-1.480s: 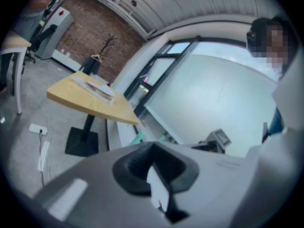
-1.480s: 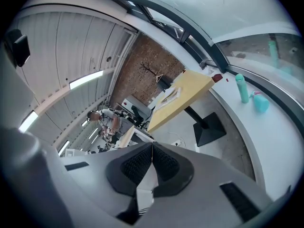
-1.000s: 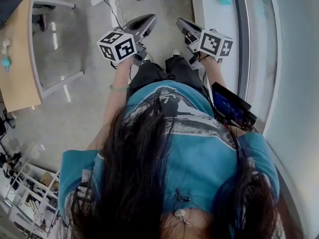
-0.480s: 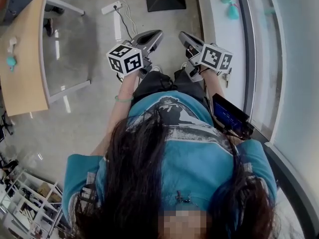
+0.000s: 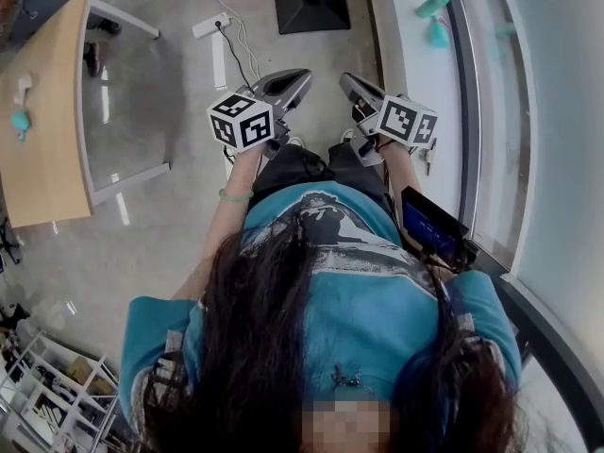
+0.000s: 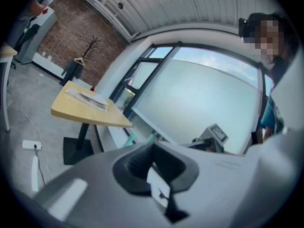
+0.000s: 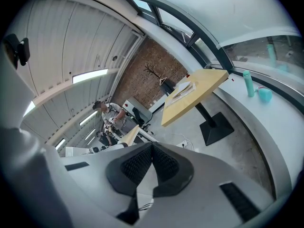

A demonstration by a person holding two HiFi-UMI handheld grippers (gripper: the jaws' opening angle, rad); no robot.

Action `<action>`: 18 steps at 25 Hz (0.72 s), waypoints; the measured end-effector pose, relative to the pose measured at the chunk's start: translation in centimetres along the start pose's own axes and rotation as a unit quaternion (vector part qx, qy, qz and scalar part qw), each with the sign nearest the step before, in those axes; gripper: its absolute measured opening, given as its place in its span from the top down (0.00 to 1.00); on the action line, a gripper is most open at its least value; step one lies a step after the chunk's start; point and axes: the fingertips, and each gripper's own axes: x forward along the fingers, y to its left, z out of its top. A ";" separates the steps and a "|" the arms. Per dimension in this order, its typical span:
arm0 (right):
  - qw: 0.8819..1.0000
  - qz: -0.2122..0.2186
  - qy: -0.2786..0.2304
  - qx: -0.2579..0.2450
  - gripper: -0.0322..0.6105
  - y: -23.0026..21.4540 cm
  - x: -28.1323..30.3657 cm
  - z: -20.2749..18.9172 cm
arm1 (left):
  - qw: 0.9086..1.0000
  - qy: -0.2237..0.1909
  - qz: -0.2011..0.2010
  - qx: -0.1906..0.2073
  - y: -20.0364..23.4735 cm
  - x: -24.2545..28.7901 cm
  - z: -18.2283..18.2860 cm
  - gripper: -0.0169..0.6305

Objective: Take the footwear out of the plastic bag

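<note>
The left tool (image 5: 298, 76) and the right tool (image 5: 348, 80) are showing smooth grey plastic shells, each carrying a white cube (image 5: 242, 120) printed with black square markers. In the left gripper view, the black ribbed pads (image 6: 137, 161) of the left tool (image 6: 153, 147) are pressing flat together with nothing between them. In the right gripper view, the right tool (image 7: 152, 149) is likewise closed and empty, its pads meeting in a narrow V.

The person is standing on a glossy grey concrete floor (image 5: 160, 215), wearing a teal printed shirt (image 5: 377, 291) and a thin green band (image 5: 232, 195) on the left wrist. Both forearms are reaching forward at waist height. The tools are sitting side by side, apart, pointing ahead and slightly down, their tips angling toward each other.

Ahead, a pale wooden worktop (image 6: 90, 109) is standing on a black post with a flat square base (image 5: 311, 8). Something flat and pale (image 6: 93, 99) is lying on it, too small to identify. The plastic bag and the footwear are not clearly showing in any view. A teal bottle (image 5: 432, 5) is resting on the white curved sill (image 5: 406, 55), and a white power strip (image 5: 211, 25) is lying on the floor.
</note>
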 end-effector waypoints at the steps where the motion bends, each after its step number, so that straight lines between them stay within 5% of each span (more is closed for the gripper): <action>1: 1.000 -0.002 0.000 0.000 0.93 -0.1 -0.1 0.0 | 1.000 0.001 -0.001 0.000 0.0 0.1 0.0 0.97; 11: 1.000 -0.013 -0.003 0.012 0.93 -0.3 -0.4 -0.4 | 1.000 0.010 -0.007 -0.002 0.2 -0.2 -0.1 0.97; 18: 1.000 -0.022 -0.015 0.014 0.93 3.9 1.4 -5.2 | 1.000 0.013 -0.022 0.003 1.6 -6.4 -1.1 0.97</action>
